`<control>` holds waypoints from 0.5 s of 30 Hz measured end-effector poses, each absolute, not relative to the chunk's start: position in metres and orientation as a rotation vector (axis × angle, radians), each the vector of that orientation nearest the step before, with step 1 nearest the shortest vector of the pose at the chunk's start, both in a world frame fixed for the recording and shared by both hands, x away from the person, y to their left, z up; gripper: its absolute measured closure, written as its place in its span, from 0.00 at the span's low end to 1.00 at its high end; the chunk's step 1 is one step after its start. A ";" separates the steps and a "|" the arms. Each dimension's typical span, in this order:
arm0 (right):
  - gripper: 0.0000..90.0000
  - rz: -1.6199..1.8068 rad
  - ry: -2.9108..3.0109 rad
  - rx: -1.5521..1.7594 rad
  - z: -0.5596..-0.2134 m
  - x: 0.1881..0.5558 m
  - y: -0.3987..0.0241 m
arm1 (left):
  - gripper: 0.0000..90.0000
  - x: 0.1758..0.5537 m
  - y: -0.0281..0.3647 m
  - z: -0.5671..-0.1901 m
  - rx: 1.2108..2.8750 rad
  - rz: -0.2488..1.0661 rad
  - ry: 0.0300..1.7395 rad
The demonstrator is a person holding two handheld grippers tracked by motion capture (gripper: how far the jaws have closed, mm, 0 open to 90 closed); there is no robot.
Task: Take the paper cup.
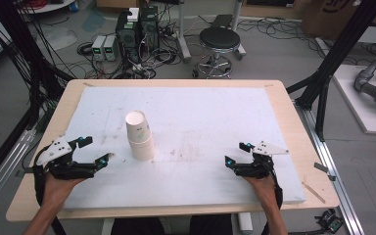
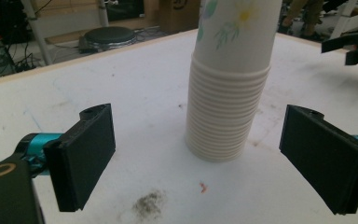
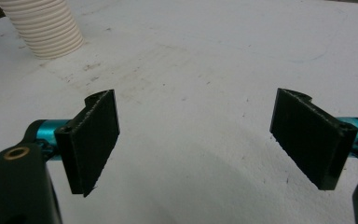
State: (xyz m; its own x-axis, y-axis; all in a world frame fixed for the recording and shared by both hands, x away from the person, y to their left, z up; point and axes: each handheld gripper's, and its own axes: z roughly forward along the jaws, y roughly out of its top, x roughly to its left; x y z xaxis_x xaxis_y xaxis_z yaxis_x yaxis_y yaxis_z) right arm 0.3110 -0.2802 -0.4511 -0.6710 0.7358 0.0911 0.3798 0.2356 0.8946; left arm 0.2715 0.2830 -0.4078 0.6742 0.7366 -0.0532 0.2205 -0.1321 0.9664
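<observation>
High view shows one cup stack (image 1: pixel 140 135) standing left of the middle of the white table (image 1: pixel 200 112), with the left gripper (image 1: pixel 94 151) at its 8 o'clock and the right gripper (image 1: pixel 238 153) well apart at its 4 o'clock, bare board between each and the stack. Both grippers are released, jaws spread wide with nothing between them. Beyond the table, at 12 o'clock, stand one black stool (image 1: pixel 219 39) and two dark computer towers (image 1: pixel 136 27) amid floor cables.
</observation>
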 end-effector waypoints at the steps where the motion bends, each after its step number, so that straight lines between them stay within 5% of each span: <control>1: 0.17 1.413 2.165 1.031 -0.451 0.311 -0.280 | 0.12 0.271 0.283 -0.408 1.685 0.534 0.784; 15: 0.17 1.415 2.158 1.018 -0.451 0.310 -0.280 | 0.12 0.295 0.286 -0.351 1.729 0.416 0.645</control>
